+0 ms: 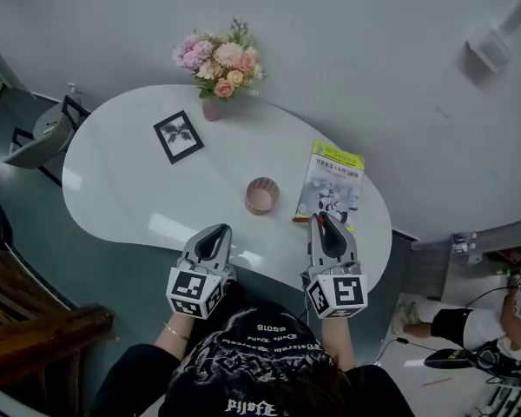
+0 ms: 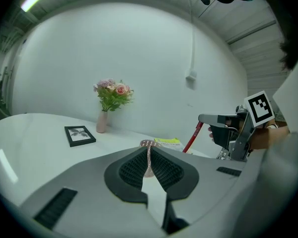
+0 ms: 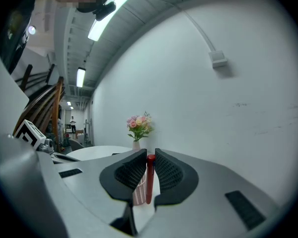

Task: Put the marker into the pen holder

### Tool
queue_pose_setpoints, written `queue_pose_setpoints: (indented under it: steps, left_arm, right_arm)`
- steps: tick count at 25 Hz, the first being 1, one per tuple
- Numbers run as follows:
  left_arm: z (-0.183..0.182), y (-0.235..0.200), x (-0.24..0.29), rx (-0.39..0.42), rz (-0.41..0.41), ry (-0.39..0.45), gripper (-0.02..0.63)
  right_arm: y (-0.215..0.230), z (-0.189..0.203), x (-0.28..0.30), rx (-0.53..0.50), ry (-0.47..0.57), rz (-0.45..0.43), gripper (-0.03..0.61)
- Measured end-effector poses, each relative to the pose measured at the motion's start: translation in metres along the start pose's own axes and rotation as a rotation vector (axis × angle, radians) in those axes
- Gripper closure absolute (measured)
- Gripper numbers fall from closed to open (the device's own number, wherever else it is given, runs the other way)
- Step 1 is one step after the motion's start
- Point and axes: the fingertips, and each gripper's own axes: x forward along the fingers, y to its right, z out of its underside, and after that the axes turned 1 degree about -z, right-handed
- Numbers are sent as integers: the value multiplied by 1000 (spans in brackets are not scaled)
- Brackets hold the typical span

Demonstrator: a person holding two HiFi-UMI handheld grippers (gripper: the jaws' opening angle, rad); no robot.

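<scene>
Head view: white wall (image 1: pixel 373 59) behind a white kidney-shaped desk (image 1: pixel 130 198). At the far edge stands a pink vase (image 1: pixel 212 109) of flowers (image 1: pixel 219 59). A black picture frame (image 1: pixel 178 136) lies flat just in front of it. A pink mesh pen holder (image 1: pixel 262 195) stands upright at mid-desk, with a yellow-topped booklet (image 1: pixel 332 185) just to its right. Both grippers sit at the near edge. The left gripper (image 1: pixel 220 231) lies below and left of the pen holder. The right gripper (image 1: pixel 323 219) lies over the booklet's near end. A red marker (image 1: pixel 300 219) projects from its tip, near the pen holder but apart from it.

Left gripper view: the jaws of the left gripper (image 2: pixel 149 155) stand together except for a thin slit, with nothing between them. The pen holder (image 2: pixel 148 143) shows through the slit, farther off on the desk. To the right, the marker (image 2: pixel 192 138) hangs slanted from the right gripper, its lower end toward the booklet (image 2: pixel 168 141).

Right gripper view: the right gripper (image 3: pixel 149 162) is narrow and clamped on the marker (image 3: pixel 150 177). The marker stands upright between the ribbed pads (image 3: pixel 130 171). The pen holder (image 3: pixel 138 192) shows low in the gap, beyond the marker. The flowers (image 3: pixel 139 124) stand farther back.
</scene>
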Motion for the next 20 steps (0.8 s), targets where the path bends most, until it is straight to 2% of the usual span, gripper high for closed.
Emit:
queue_pose_setpoints:
  steps: [6, 10, 20]
  left_arm:
    - [-14, -25, 15, 9, 53, -8, 578]
    - [-21, -41, 18, 4, 52, -9, 578]
    - [-31, -55, 20, -28, 34, 2, 578]
  right_arm:
    - [-9, -10, 25, 35, 12, 33, 504]
    - [-13, -19, 34, 40, 21, 34, 503]
    - [-20, -44, 50, -2, 34, -40, 505]
